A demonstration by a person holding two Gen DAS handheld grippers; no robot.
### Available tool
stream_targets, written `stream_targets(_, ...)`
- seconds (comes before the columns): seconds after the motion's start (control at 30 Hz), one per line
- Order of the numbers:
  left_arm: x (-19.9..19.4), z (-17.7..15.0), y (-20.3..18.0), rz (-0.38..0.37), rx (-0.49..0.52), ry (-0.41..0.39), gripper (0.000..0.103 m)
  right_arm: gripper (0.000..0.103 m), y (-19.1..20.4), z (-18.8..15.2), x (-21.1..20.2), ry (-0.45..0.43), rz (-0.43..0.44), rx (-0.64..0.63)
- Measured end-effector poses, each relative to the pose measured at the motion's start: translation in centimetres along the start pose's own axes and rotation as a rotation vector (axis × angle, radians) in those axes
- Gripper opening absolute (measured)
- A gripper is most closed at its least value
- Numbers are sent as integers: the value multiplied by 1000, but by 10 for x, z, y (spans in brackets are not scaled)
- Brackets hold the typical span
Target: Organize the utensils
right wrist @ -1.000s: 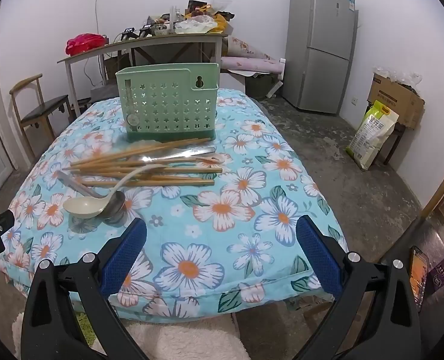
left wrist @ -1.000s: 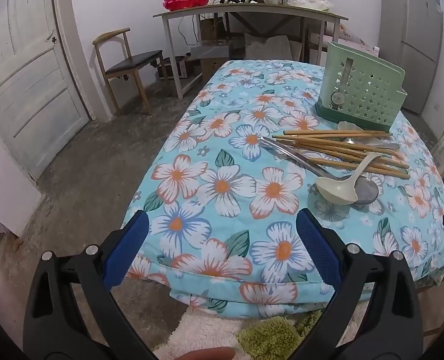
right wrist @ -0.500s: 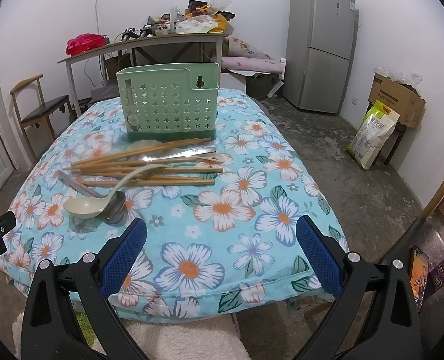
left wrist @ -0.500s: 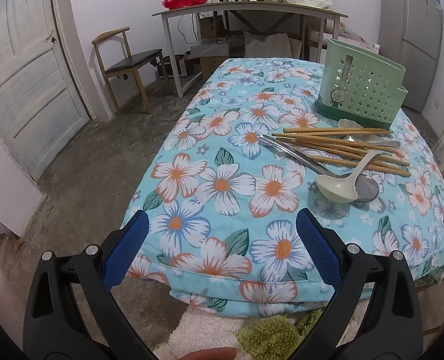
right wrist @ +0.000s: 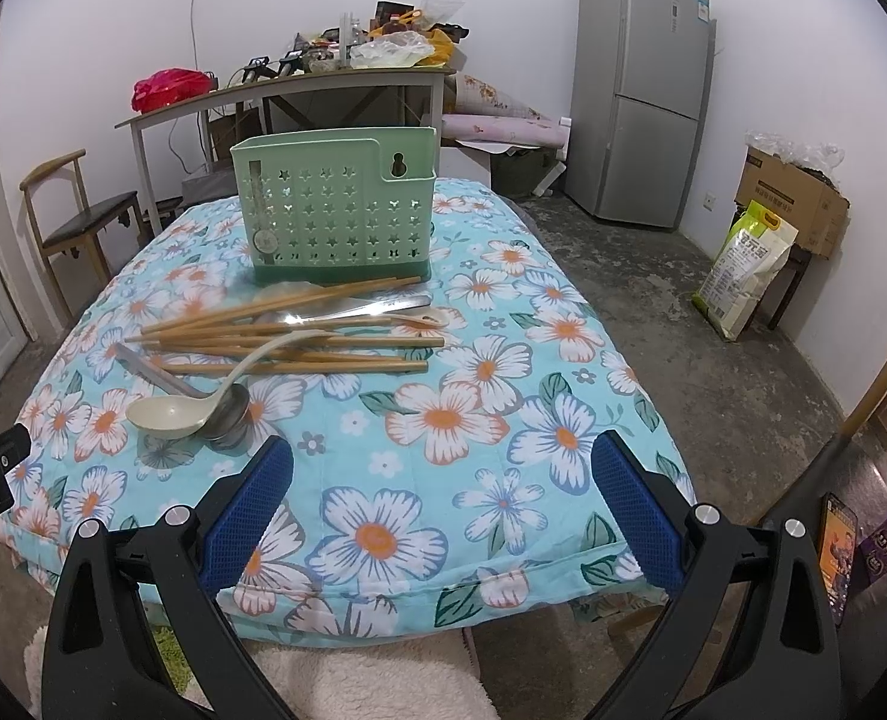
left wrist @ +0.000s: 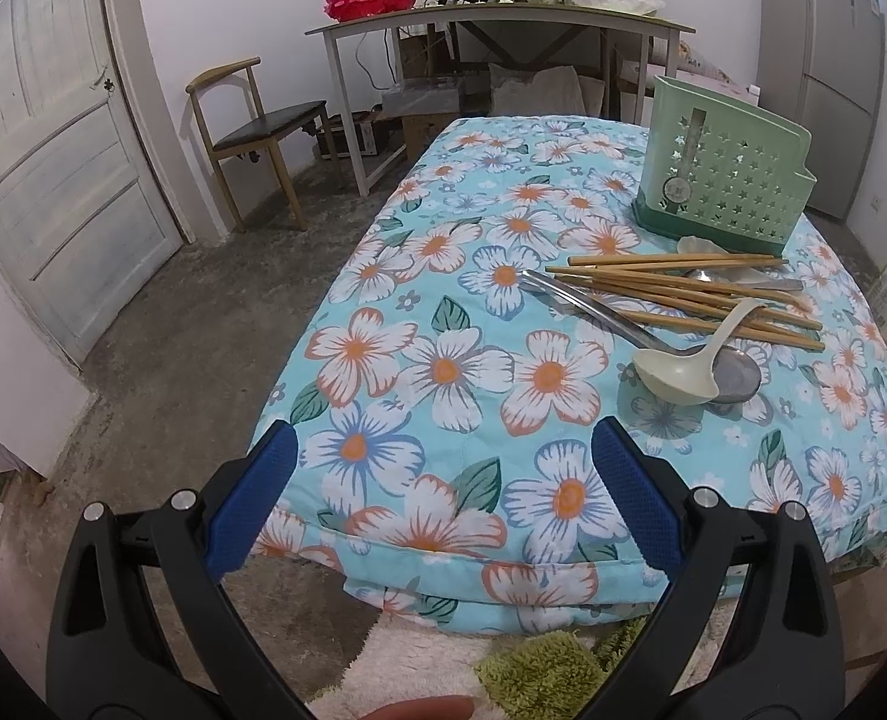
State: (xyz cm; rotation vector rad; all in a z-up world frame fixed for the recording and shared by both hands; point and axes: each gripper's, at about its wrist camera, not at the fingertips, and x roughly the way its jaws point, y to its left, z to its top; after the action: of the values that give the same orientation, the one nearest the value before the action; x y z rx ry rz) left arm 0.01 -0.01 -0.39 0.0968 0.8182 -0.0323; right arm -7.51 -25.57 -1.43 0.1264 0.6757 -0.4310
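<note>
1. Left wrist view: we see almost nothing changed since a second ago; our left gripper (left wrist: pixel 440 450) still gapes wide and empty. The chopsticks (left wrist: pixel 683 294) and cream ladle (left wrist: pixel 677 375) lie at 1 o'clock, before the green caddy (left wrist: pixel 725 186).
2. Right wrist view: our right gripper (right wrist: pixel 441 450) likewise stays wide and empty; the utensils lie at 11 o'clock, with only floral cloth (right wrist: pixel 461 420) between.

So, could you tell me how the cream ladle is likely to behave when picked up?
The cream ladle looks like stiff plastic, so probably light. Its bowl leans on a steel ladle, and its handle lies across the chopsticks, so lifting it may shift them. The curved handle might swivel in a gripper.
</note>
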Motion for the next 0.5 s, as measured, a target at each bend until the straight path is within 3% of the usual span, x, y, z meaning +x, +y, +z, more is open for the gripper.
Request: stream_targets(0.5,0,0,-1,7,5,1,95,97,0,0,-1,-1,3,0)
